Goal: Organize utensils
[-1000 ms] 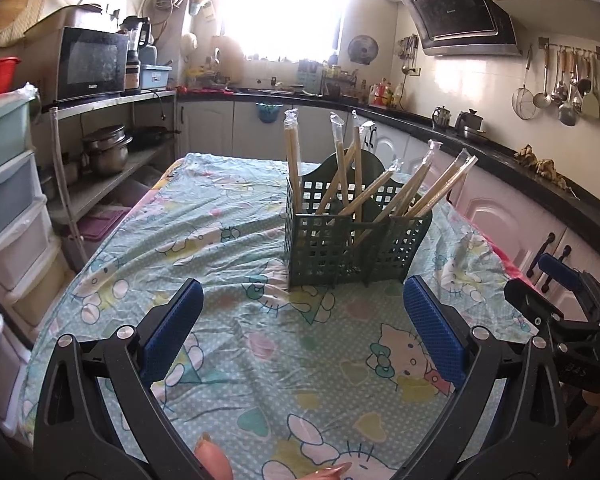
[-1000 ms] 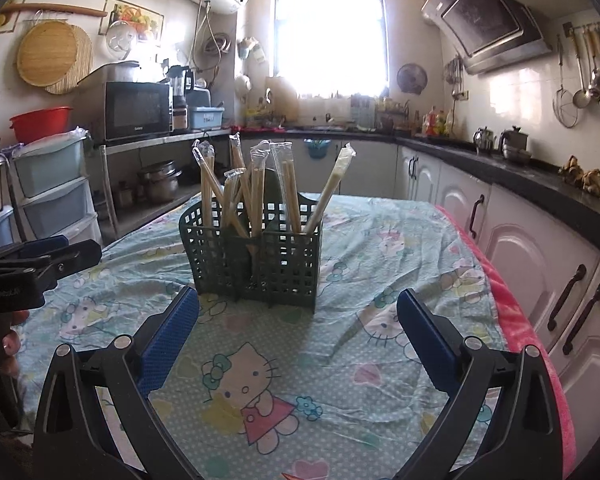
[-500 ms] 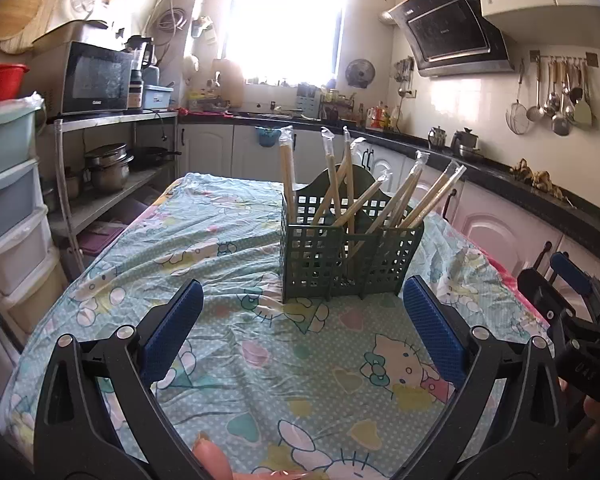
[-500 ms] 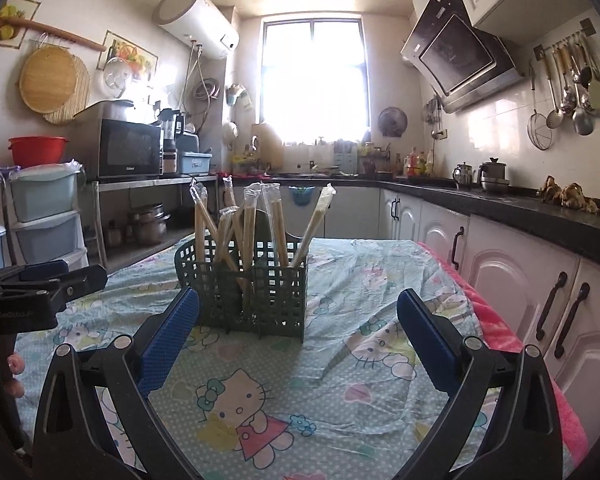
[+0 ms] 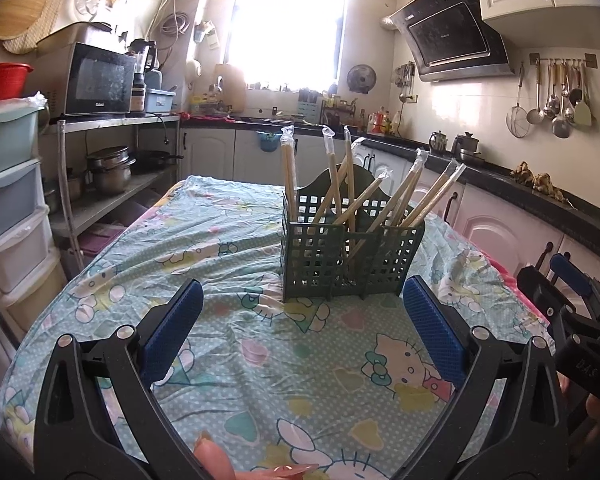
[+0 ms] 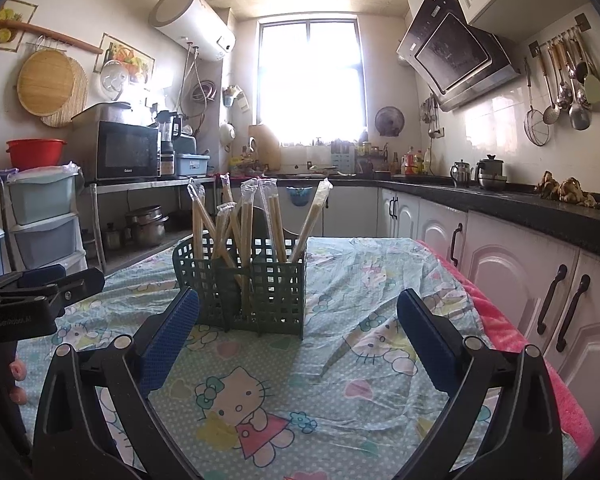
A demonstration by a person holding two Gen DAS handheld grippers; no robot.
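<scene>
1. Position: green utensil caddy (image 5: 342, 256) stands upright on the cartoon-print tablecloth (image 5: 236, 344), centre of the left wrist frame, just above and between the two blue pads.
2. Contents: wrapped chopsticks (image 5: 396, 200) stand in its compartments, long axes near vertical, several leaning toward the right of that frame.
3. Left gripper (image 5: 300, 332): jaws spread wide, holding nothing, clear of the caddy.
4. Right gripper (image 6: 298, 336): jaws likewise wide apart and empty; the caddy (image 6: 246, 284) sits left of centre in this frame, close above the left pad.
5. Key relation: caddy lies straight ahead of both grippers; neither is clearly nearer.
6. Judgement: no loose utensils show on the cloth, so sorting looks complete or nearly so.
</scene>
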